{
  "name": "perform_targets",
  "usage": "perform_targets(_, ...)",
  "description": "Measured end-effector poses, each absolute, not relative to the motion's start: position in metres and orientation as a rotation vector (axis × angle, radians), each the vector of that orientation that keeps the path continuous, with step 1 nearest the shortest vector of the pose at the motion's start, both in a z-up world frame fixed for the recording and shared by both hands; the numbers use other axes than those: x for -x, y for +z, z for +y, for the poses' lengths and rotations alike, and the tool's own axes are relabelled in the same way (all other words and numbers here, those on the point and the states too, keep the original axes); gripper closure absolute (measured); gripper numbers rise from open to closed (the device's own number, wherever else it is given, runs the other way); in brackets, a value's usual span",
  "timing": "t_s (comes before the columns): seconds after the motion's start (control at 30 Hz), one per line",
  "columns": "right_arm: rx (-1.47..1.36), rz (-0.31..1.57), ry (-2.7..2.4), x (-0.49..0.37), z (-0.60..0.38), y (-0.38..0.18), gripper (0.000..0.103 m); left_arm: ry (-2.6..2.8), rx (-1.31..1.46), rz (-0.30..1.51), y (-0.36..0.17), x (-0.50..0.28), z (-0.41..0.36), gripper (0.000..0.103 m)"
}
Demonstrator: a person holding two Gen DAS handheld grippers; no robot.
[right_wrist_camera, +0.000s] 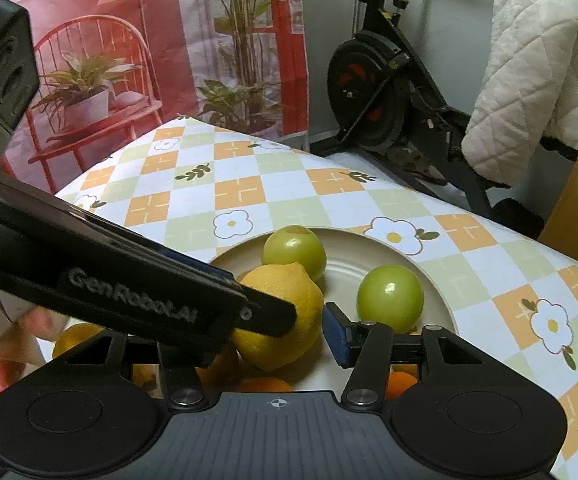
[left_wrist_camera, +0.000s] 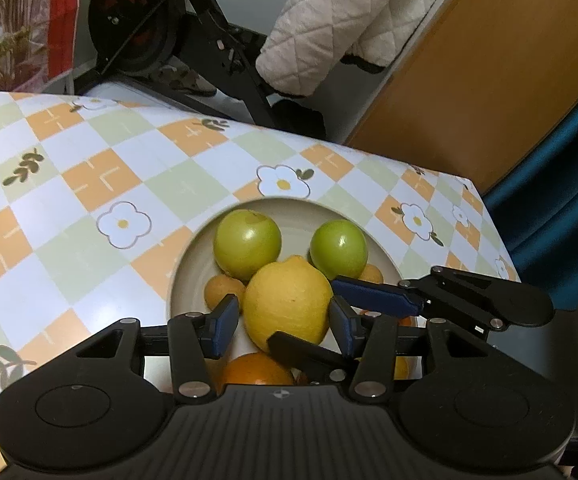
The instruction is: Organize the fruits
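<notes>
lemon sits between the spread left gripper; right gripper crowds in, spread too. they could clash, or knock fruit off the plate.

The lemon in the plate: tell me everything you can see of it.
The lemon is bright yellow with a dimpled rind and a small nipple end pointing up. It lies in the beige plate amid other fruit, in front of two green fruits and above an orange. The left hand-held gripper straddles it with open jaws; the right hand-held gripper is also open around it, one finger lying across its front.
</notes>
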State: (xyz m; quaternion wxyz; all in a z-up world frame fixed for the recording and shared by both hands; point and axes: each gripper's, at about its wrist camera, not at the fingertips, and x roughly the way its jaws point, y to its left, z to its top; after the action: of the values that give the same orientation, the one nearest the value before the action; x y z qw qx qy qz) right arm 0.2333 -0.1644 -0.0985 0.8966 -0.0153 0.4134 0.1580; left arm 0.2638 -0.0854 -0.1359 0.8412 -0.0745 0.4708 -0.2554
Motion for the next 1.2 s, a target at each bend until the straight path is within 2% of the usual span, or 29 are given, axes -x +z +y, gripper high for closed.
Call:
perform_targets(0.2,0.023,0.861,0.291,-0.226,-0.169,-0.095,0.050,-0.515,0.163,0.967,-0.123,-0.259,-0.071,0.049)
perform_targets(0.63,-0.023,0.820,0.272,-0.189,-0.163,-0.072,0.050,-0.497,0.086,0.903,-0.094,-0.229,-0.022,0.049)
perform_targets(1.2,0.047,0.855,0.371,-0.149,-0.102,-0.076,0.050,-0.503,0.082,0.954,-0.114,-0.191,0.024,0.049)
